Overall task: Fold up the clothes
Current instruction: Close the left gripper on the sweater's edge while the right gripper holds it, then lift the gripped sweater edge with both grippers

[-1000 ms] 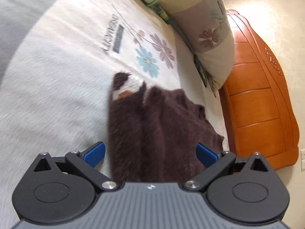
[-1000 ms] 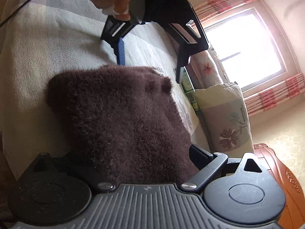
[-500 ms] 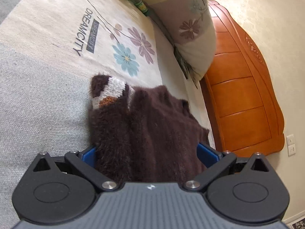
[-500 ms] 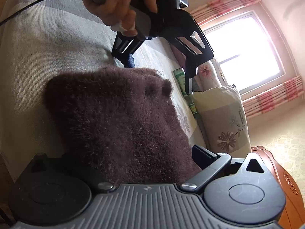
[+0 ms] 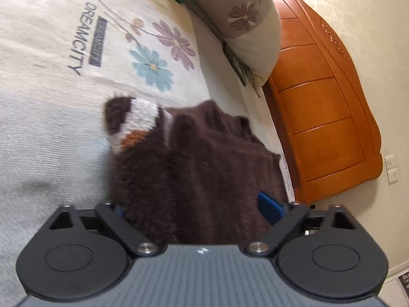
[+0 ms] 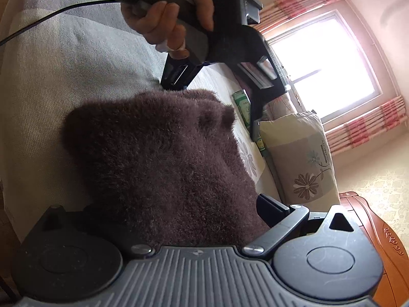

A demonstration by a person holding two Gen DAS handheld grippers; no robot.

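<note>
Here, left wrist view: a fluffy dark-brown sweater (image 5: 194,168), folded into a bundle, lay on the bed cover (image 5: 51,133) near its edge, a white-and-orange striped cuff (image 5: 138,125) showing at the far left corner of the bundle. The left gripper (image 5: 196,207) straddled the near end of the sweater — fingers wide apart and closing, fabric between them; the right blue pad (image 5: 269,206) sat just beside the knit, the left pad mostly hidden behind it, so contact could not be confirmed. Bkgd: printed flowers and lettering "DREAMCITY" on the cover, a flowered pillow (image 5: 245,20) against an orange wooden headboard (image 5: 322,107).

Right wrist view: same sweater (image 6: 163,163) filled the frame center, bulging up over the right gripper (image 6: 179,220). Its right finger (image 6: 273,209) stood beside the fabric; the left finger was buried under the pile, so whether the fingers clamped the knit could not be told. Beyond the sweater's far edge, a hand (image 6: 168,12) held the left gripper's handle, its dark fingers angled down at the fabric. A curtained window (image 6: 322,71) was at upper right — glare strong.
</note>
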